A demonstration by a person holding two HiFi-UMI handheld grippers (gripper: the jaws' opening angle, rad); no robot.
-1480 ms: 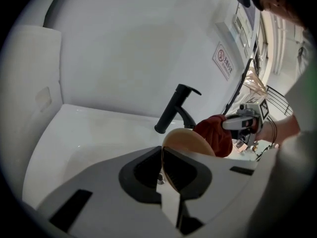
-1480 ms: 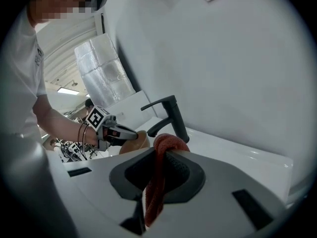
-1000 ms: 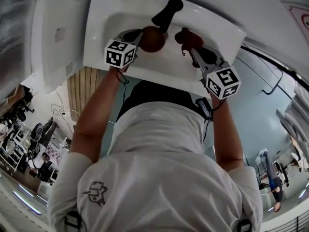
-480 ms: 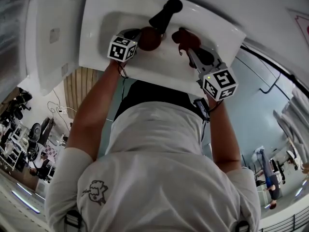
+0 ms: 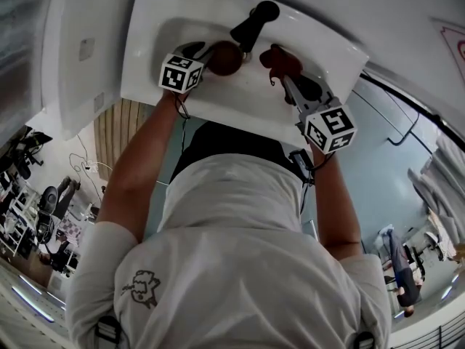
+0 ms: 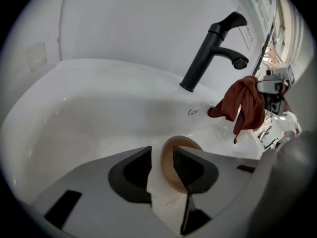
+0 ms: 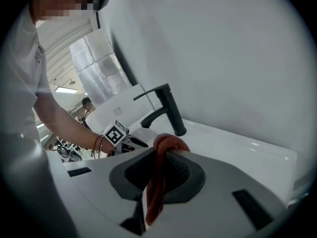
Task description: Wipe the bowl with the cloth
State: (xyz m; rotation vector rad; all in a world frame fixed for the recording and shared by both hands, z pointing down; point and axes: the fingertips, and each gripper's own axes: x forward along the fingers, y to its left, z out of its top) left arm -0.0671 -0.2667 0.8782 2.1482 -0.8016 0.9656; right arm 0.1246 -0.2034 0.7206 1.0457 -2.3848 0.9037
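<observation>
A brown bowl [image 5: 226, 58] lies in the white sink basin [image 5: 182, 13] just left of the black faucet [image 5: 251, 20]. My left gripper [image 5: 206, 52] is at the bowl, and its jaws are opening. In the left gripper view the bowl's rim [image 6: 168, 168] stands in the gap between the left gripper's [image 6: 162, 155] pads, close to the right pad, and neither pad presses on it. My right gripper [image 5: 282, 71] hangs over the basin's right side, shut on a dark red cloth [image 5: 276, 55]. The cloth [image 7: 166, 144] drapes over and down between the right gripper's [image 7: 159, 156] jaws.
The faucet [image 6: 213, 48] stands at the back rim of the sink [image 6: 99, 118], with a white wall behind it. The red cloth [image 6: 242, 105] dangles to the right of the faucet's spout. People and equipment show in the room far behind.
The bowl sits a little lower in the basin and looks smaller than a second ago. Both grippers have shifted only slightly; the cloth stays in the right one.
</observation>
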